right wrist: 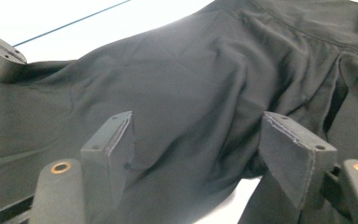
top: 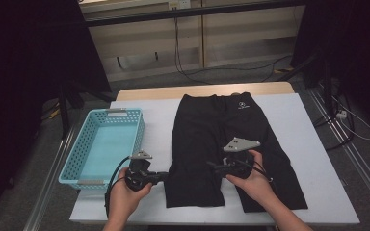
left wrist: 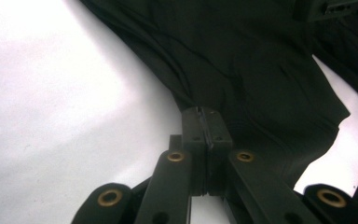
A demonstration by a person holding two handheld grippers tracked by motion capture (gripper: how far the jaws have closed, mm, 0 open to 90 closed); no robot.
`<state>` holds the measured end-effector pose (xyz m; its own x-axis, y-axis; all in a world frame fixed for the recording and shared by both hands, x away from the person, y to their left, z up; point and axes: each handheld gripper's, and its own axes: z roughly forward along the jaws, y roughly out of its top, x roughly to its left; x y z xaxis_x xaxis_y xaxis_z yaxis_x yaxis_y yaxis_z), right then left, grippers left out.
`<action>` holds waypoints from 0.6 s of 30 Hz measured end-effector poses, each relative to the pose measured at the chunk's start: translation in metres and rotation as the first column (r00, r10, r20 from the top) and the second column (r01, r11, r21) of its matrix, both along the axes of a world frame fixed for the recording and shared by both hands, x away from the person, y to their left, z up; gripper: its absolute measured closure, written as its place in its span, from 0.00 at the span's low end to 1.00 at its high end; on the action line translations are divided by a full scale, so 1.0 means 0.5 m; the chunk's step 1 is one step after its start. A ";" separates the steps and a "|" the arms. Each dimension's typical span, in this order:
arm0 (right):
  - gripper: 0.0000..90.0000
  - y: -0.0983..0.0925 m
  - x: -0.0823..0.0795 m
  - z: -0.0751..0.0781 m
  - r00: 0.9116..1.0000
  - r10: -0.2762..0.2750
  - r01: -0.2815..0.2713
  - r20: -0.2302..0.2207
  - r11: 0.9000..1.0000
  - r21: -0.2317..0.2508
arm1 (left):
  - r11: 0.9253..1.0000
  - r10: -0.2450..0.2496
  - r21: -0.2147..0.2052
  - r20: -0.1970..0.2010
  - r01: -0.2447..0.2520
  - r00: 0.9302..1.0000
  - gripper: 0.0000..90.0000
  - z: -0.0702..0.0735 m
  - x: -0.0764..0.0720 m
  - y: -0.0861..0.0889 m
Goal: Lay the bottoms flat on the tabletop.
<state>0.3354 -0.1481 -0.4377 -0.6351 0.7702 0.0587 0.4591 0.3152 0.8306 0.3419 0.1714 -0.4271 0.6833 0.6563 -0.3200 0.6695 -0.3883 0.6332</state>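
High view: black shorts (top: 221, 144) lie lengthwise toward the table's (top: 308, 144) far edge; left gripper (top: 166, 177) fingers pinch the left leg's outer edge, right gripper (top: 211, 166) fingers gape over the inseam.

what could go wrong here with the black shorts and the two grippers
1. The left gripper is shut on just the outer edge of the black shorts; that thin pinch may slip if pulled.
2. The right gripper has open jaws over the inner leg edge, nothing clamped, so a lift now would likely raise one side and bunch the fabric.
3. The blue basket sits close beside the left hand; a sideways swing could knock it.
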 end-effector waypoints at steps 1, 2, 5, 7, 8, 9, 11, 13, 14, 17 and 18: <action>0.29 -0.001 0.000 0.001 1.000 0.000 0.000 0.000 1.000 0.003 | 1.000 0.020 0.003 0.017 -0.021 1.000 0.88 -0.004 0.001 -0.003; 0.29 -0.001 0.000 0.001 1.000 -0.004 0.004 0.002 1.000 0.006 | 0.999 0.033 0.018 0.036 -0.034 0.999 0.73 -0.006 0.002 -0.006; 0.28 -0.002 0.000 0.002 1.000 -0.006 0.006 0.002 1.000 0.006 | 0.999 0.031 0.033 0.051 -0.033 0.998 0.58 -0.018 0.005 -0.019; 0.28 -0.001 0.000 0.001 1.000 -0.007 0.007 0.000 1.000 0.003 | 0.996 0.030 0.079 0.081 -0.036 0.996 0.49 -0.030 0.007 -0.030; 0.28 -0.001 0.000 0.000 1.000 -0.007 0.007 -0.001 1.000 0.001 | 0.993 0.033 0.112 0.098 -0.044 0.995 0.49 -0.036 0.009 -0.033; 0.28 0.000 0.000 0.000 1.000 -0.006 0.006 -0.001 1.000 -0.001 | 0.990 0.032 0.134 0.095 -0.044 0.995 0.48 -0.041 0.011 -0.034; 0.28 0.001 -0.001 -0.001 1.000 -0.004 0.004 -0.005 1.000 -0.005 | 0.986 0.036 0.157 0.110 -0.053 0.993 0.54 -0.039 0.010 -0.035; 0.28 0.002 -0.002 -0.003 1.000 -0.001 0.001 -0.003 1.000 -0.013 | 0.983 0.034 0.174 0.113 -0.053 0.993 0.67 -0.038 0.006 -0.036; 0.28 0.003 -0.002 -0.003 1.000 0.000 0.000 -0.005 1.000 -0.014 | 0.985 0.031 0.168 0.088 -0.045 0.996 0.75 -0.036 0.006 -0.034; 0.28 0.002 -0.002 -0.002 1.000 -0.002 0.002 -0.002 1.000 -0.014 | 0.995 0.022 0.095 -0.029 -0.019 0.999 0.99 -0.035 0.006 -0.028; 0.28 0.001 -0.002 -0.002 1.000 -0.002 0.002 -0.002 1.000 -0.013 | 0.997 0.027 0.079 -0.041 -0.024 0.999 0.99 -0.030 0.005 -0.026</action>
<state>0.3343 -0.1477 -0.4385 -0.6332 0.7724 0.0504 0.4616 0.3246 0.8256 0.3444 0.1583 -0.4423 0.6532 0.6974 -0.2947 0.7051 -0.4185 0.5724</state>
